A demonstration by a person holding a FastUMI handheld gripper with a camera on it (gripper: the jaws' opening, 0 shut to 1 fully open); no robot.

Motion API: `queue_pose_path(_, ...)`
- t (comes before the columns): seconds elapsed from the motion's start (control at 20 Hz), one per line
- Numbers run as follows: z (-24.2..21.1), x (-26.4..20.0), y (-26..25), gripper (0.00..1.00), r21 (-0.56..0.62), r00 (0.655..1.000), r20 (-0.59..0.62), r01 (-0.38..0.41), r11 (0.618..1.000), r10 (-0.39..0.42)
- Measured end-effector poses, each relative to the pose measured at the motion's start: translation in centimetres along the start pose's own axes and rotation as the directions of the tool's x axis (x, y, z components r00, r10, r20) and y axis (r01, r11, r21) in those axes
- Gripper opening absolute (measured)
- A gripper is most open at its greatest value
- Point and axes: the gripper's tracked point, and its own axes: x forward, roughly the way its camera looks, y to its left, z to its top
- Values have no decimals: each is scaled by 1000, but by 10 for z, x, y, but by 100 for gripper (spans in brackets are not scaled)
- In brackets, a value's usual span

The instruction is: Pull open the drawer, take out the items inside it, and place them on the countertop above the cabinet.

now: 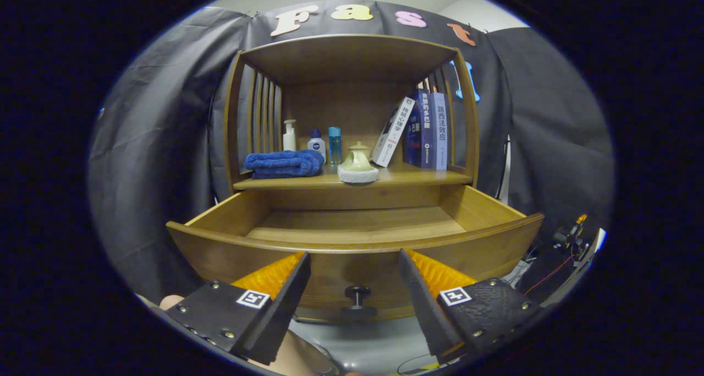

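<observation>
The wooden drawer (231, 244) stands pulled out toward me, and its visible bottom is bare wood. Its dark knob (358, 295) sits on the front panel, between and a little below my fingertips. My gripper (355, 258) is open, level with the drawer's front rim, with nothing between the fingers. On the countertop (407, 177) above the drawer lie a folded blue towel (284, 163) and a pale green lidded pot on a white pad (358, 165). The near part of the drawer's inside is hidden behind its front panel.
Behind the towel stand a white pump bottle (289, 136), a small white bottle (316, 143) and a blue bottle (334, 143). Books (426, 128) lean at the countertop's right end. Slatted side walls and a top board enclose the shelf. Cables and gear (569, 238) lie at the right.
</observation>
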Motion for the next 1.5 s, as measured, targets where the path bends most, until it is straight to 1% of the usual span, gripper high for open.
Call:
queue_pose_path(0.25,2,5,-2,97,11,1000,-4,-15,1000,15)
queue_pose_path(0.55,10,28,-1,97,15,1000,1,-23,1000,23)
queue_pose_path(0.65,21,38,1,97,9,999,35,-22,1000,22)
queue_pose_path(0.7,20,46,0,97,12,1000,14,-24,1000,23)
queue_pose_path(0.75,23,50,0,98,21,999,34,-28,999,27)
queue_pose_path(0.8,22,53,2,98,24,999,17,-27,999,27)
queue_pose_path(0.95,27,67,-1,99,21,999,26,-38,999,37)
queue_pose_path(1.5,41,126,6,99,15,999,24,-32,999,32)
